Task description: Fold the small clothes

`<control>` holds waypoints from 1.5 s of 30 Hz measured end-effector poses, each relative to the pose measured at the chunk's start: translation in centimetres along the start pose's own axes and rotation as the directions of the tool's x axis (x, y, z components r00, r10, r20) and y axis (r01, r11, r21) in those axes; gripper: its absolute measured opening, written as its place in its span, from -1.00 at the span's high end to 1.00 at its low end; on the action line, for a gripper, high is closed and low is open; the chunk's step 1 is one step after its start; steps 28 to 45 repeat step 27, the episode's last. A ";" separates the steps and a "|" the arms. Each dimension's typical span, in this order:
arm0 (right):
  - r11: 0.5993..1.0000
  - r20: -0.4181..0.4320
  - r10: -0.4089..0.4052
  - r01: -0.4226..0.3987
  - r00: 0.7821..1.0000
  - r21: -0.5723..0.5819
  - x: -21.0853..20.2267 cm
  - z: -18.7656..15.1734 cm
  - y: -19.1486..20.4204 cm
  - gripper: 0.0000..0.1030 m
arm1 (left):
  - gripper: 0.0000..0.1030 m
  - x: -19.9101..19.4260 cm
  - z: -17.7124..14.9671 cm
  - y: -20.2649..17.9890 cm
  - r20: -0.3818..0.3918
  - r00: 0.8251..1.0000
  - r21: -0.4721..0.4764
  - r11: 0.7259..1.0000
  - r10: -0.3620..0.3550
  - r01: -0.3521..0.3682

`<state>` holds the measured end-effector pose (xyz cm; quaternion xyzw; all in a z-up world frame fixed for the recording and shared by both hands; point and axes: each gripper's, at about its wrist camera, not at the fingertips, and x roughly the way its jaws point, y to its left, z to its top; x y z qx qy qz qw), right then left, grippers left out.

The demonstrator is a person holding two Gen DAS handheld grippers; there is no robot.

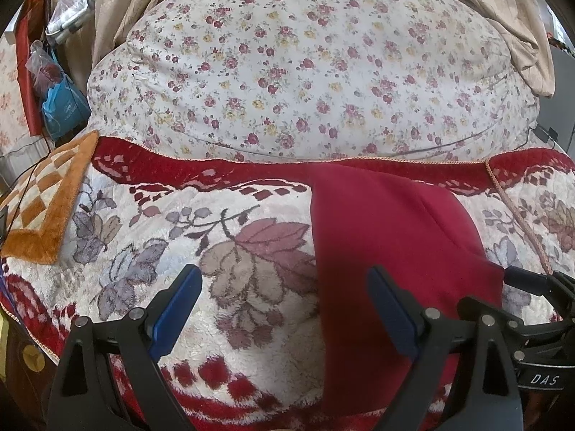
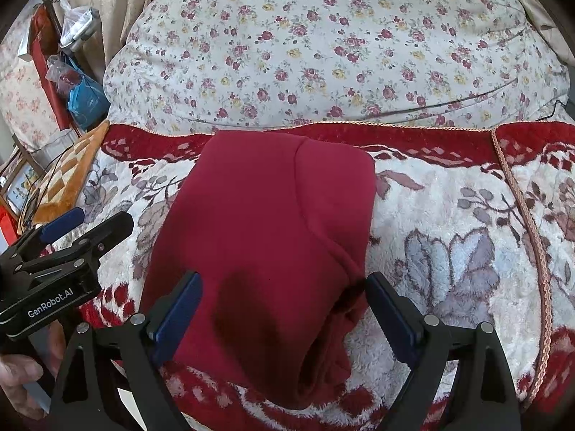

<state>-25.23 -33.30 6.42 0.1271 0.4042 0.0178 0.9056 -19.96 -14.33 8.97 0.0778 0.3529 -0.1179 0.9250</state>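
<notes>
A dark red garment (image 2: pixel 266 222) lies folded lengthwise on a plush floral blanket (image 2: pixel 449 251); it also shows in the left wrist view (image 1: pixel 388 251). My right gripper (image 2: pixel 284 298) is open, its blue pads (image 2: pixel 179 316) on either side of the garment's near end, just above it. My left gripper (image 1: pixel 284 294) is open over the blanket at the garment's left edge, holding nothing. The left gripper also shows in the right wrist view (image 2: pixel 82 226), to the left of the garment. The right gripper's black body (image 1: pixel 532 309) shows at the left view's right edge.
A large floral duvet (image 1: pixel 305 72) is heaped behind the blanket. An orange checkered cushion (image 1: pixel 46 194) lies at the left. Bags (image 1: pixel 61 104) hang at the far left by a curtain. A black cable (image 1: pixel 539 133) runs at the right.
</notes>
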 end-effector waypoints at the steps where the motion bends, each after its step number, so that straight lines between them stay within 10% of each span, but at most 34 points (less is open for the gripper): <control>1: 1.000 -0.001 -0.002 0.002 1.000 0.000 0.1 0.0 0.1 -0.84 | -0.79 0.0 0.0 0.0 0.000 1.000 0.000 1.000 -0.001 0.001; 45: 1.000 -0.023 -0.004 0.004 1.000 0.011 1.1 -0.1 0.1 -0.85 | -0.79 1.9 -0.2 -0.2 -0.025 0.999 0.022 0.999 -0.029 0.030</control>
